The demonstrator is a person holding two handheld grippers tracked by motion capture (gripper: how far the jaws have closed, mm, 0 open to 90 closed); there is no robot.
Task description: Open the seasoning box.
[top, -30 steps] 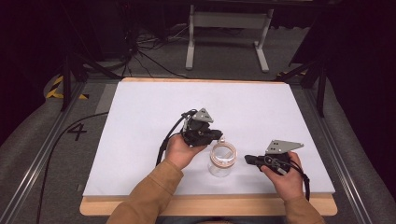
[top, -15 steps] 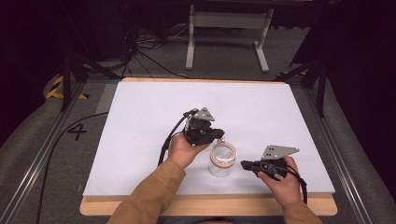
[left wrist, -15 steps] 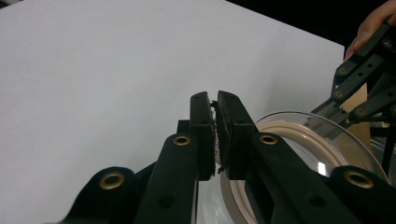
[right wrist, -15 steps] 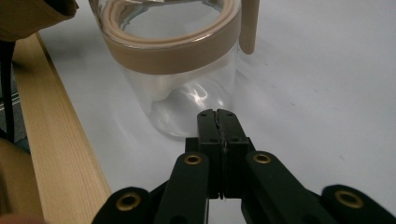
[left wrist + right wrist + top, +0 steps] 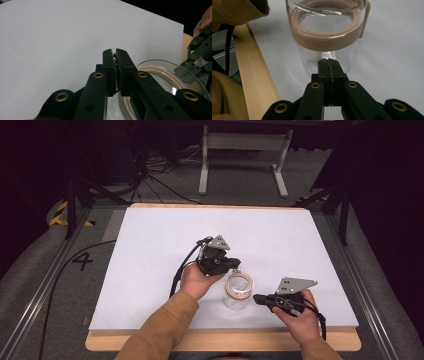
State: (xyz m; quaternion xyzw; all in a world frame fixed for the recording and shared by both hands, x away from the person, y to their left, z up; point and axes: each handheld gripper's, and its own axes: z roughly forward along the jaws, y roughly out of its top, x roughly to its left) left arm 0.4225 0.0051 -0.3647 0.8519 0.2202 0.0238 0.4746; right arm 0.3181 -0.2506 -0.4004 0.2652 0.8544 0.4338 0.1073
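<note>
A lidded clear jar (image 5: 238, 291) stands untouched near the bench's (image 5: 150, 250) front edge, flanked by the left gripper (image 5: 235, 265) and right gripper (image 5: 257, 298), both closed and empty.

Bright sharp tabletop, dark surroundings

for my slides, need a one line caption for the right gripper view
Right gripper, jaws shut, pointing at the base of a clear glass jar with a tan-sealed lid on the white table.
</note>
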